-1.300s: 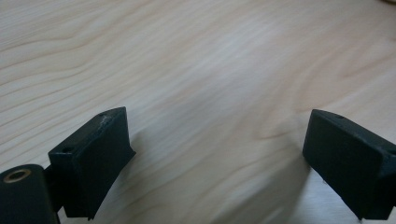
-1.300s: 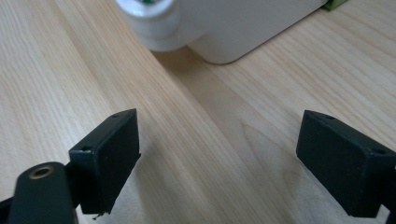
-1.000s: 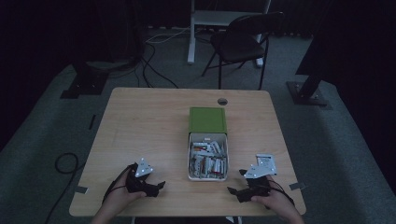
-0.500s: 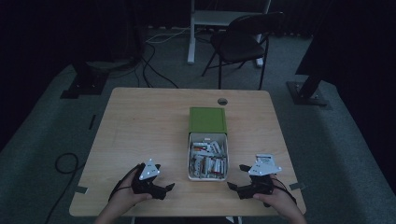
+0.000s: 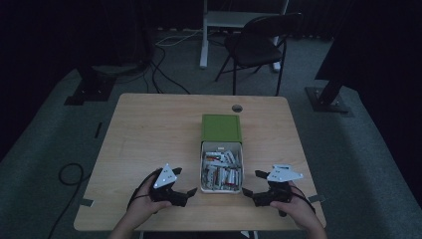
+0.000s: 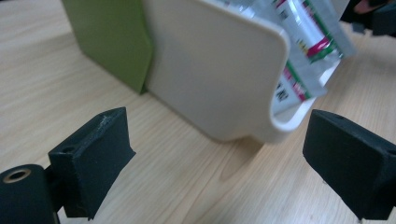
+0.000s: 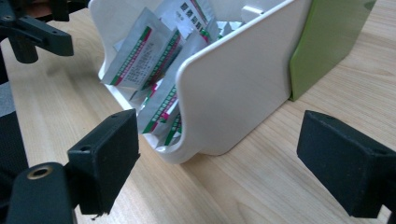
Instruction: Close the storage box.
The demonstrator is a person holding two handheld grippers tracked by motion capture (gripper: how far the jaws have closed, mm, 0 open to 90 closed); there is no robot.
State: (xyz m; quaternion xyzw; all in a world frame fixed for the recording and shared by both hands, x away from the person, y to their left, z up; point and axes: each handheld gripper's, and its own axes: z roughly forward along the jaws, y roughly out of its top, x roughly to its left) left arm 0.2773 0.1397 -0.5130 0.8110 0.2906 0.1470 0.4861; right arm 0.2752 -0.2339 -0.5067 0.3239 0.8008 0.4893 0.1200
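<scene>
A white tray pulled out of a green box sits mid-table, holding several white sachets with red and green print. My left gripper rests open on the table just left of the tray's near corner; its jaws frame the tray's white wall and the green box. My right gripper stands open just right of the tray, its jaws framing the tray's side and the sachets. Nothing is between either pair of jaws.
The wooden table has a round cable hole behind the box. A folding chair and a white desk leg stand beyond the far edge. Cables lie on the floor.
Both grippers have moved inward toward the tray, the left one more than the right. The tray and box have not moved.
</scene>
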